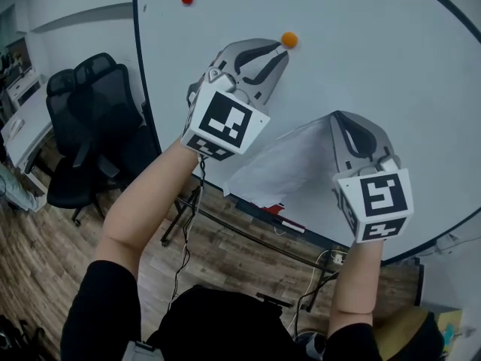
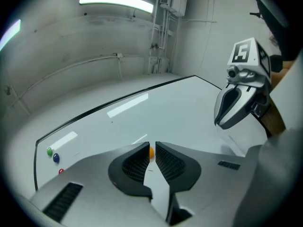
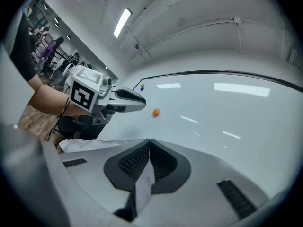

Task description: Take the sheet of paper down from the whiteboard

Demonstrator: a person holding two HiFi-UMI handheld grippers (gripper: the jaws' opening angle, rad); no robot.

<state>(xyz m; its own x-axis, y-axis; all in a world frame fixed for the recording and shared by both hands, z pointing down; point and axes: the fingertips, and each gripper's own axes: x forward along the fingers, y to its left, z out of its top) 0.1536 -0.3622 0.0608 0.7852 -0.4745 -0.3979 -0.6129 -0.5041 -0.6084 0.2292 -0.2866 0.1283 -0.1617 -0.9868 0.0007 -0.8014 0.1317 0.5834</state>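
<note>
Whiteboard (image 1: 361, 51); sheet of paper (image 1: 289, 164) sagging against its lower part, upper right corner clenched between the pressed-together jaws of the right gripper (image 1: 340, 117); left gripper (image 1: 279, 50) higher up, jaws narrowly parted, grasping nothing; orange magnet (image 1: 289, 40) on the board just beyond its tips

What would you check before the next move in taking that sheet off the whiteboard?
1. Right gripper shut on the sheet of paper: ok.
2. Left gripper empty: ok, jaws slightly apart, nothing pinched.
3. Orange magnet off the sheet: ok, it sits on bare whiteboard beyond the left gripper's tips.
4. Nothing else pinning the sheet: cannot tell, the right gripper hides one corner.
</note>
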